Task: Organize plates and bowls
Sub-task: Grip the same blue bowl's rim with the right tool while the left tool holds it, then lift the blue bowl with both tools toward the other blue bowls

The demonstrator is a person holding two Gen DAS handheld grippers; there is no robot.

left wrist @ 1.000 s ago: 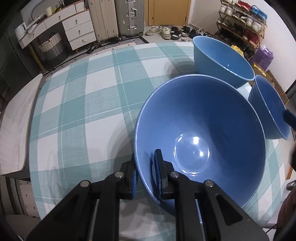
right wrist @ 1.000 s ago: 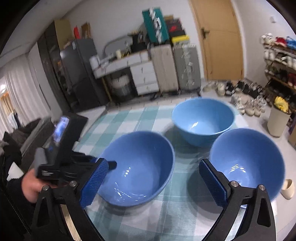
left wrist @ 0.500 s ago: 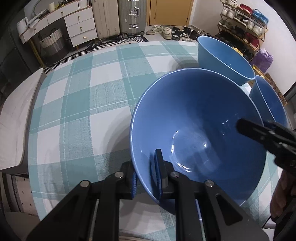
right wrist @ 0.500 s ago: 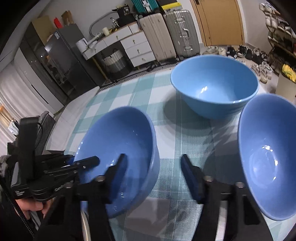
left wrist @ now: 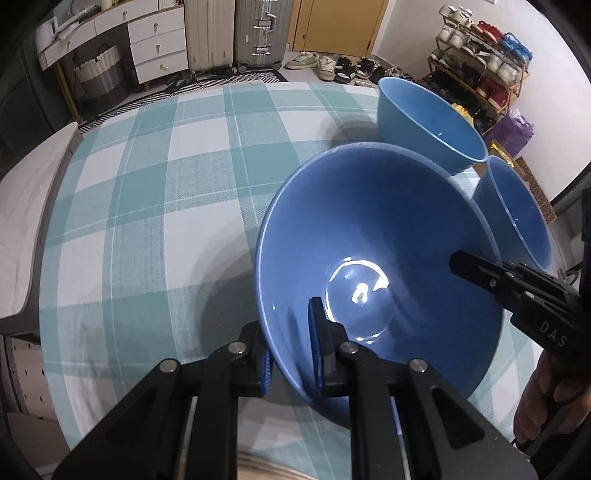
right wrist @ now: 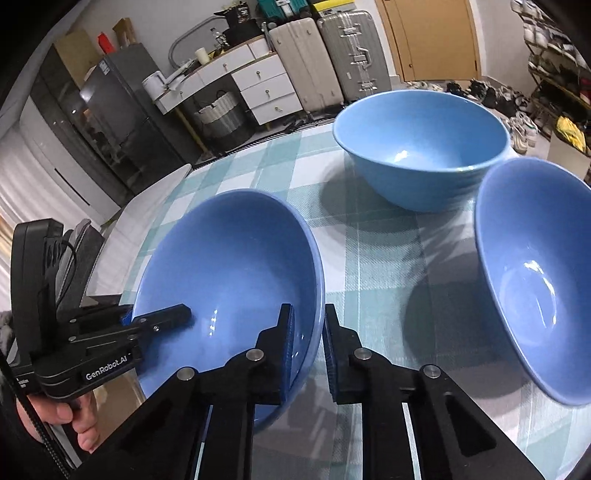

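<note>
Three blue bowls stand on a teal-and-white checked tablecloth [left wrist: 155, 206]. My left gripper [left wrist: 291, 350] is shut on the near rim of the nearest bowl [left wrist: 376, 240], one pad inside and one outside. My right gripper [right wrist: 308, 347] is shut on the opposite rim of the same bowl [right wrist: 229, 273]; it also shows in the left wrist view [left wrist: 517, 288]. A second bowl [right wrist: 424, 147] sits at the far side of the table. A third bowl [right wrist: 532, 273] stands to the right, close to the table's edge.
The table's left edge borders a grey cushion [left wrist: 22, 206]. Beyond the table stand suitcases [left wrist: 258, 33], white drawers [left wrist: 155, 40], a shoe rack [left wrist: 480, 62] and shoes on the floor.
My right gripper moved left and closed from wide open onto the right rim of the bowl that my left gripper holds. The bowl now looks tilted slightly.
</note>
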